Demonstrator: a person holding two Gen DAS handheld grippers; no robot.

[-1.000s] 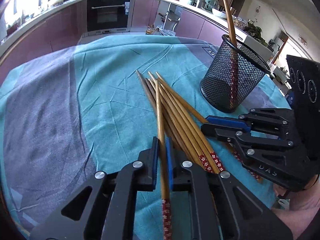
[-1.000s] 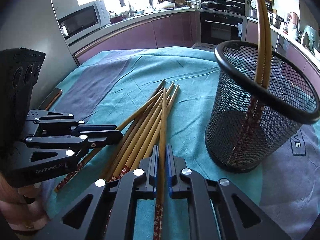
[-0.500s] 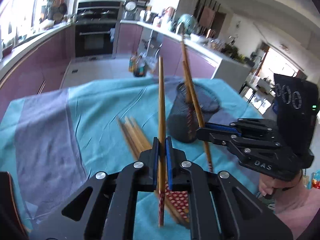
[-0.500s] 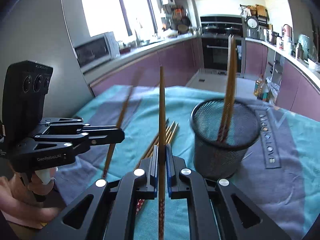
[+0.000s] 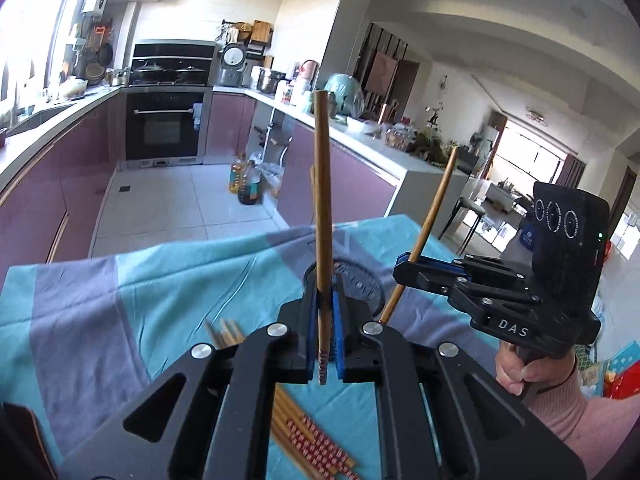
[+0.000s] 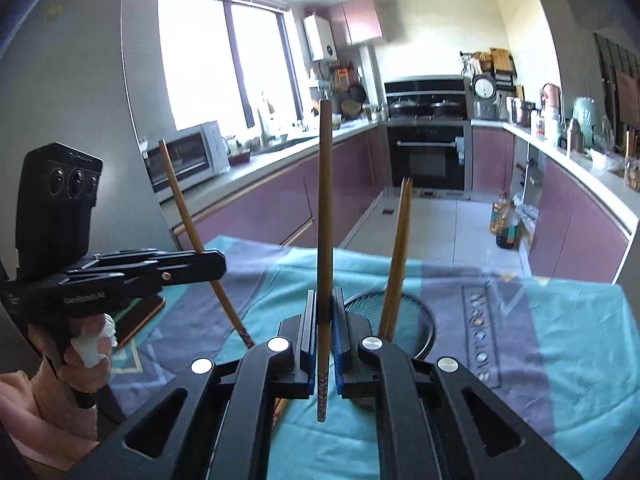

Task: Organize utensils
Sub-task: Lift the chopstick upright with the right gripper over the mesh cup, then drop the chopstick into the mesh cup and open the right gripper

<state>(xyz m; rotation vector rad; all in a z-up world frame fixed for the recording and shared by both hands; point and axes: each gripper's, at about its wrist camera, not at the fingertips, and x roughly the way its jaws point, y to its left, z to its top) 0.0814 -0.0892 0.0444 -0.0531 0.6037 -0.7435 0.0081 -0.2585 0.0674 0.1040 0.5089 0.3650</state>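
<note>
Two chopsticks in transit: left gripper (image 5: 323, 344) clamps one chopstick (image 5: 322, 216), right gripper (image 6: 323, 344) clamps another chopstick (image 6: 325, 216); each stands nearly upright between closed blue pads, patterned end down.
Jaw state: both pairs closed tight on a stick, nothing else between them.
Holder: black mesh cup (image 6: 416, 320) sits on the cloth just beyond both grippers; its rim is partly hidden by the fingers.
Done so far: two sticks (image 6: 396, 256) already stand in the cup, leaning together.
Left to do: the two held sticks are not yet in the cup; a loose bundle (image 5: 316, 436) lies flat on the teal and grey tablecloth (image 5: 168, 288) below the left gripper. Judged less than half finished.
Left view only: the remaining bundle and its red-patterned ends; the right gripper from the side, held by a hand (image 5: 520, 368) in a pink sleeve.
Right view only: the sticks standing in the cup; the left gripper from the side with its stick tilted; printed lettering on the cloth.
</note>
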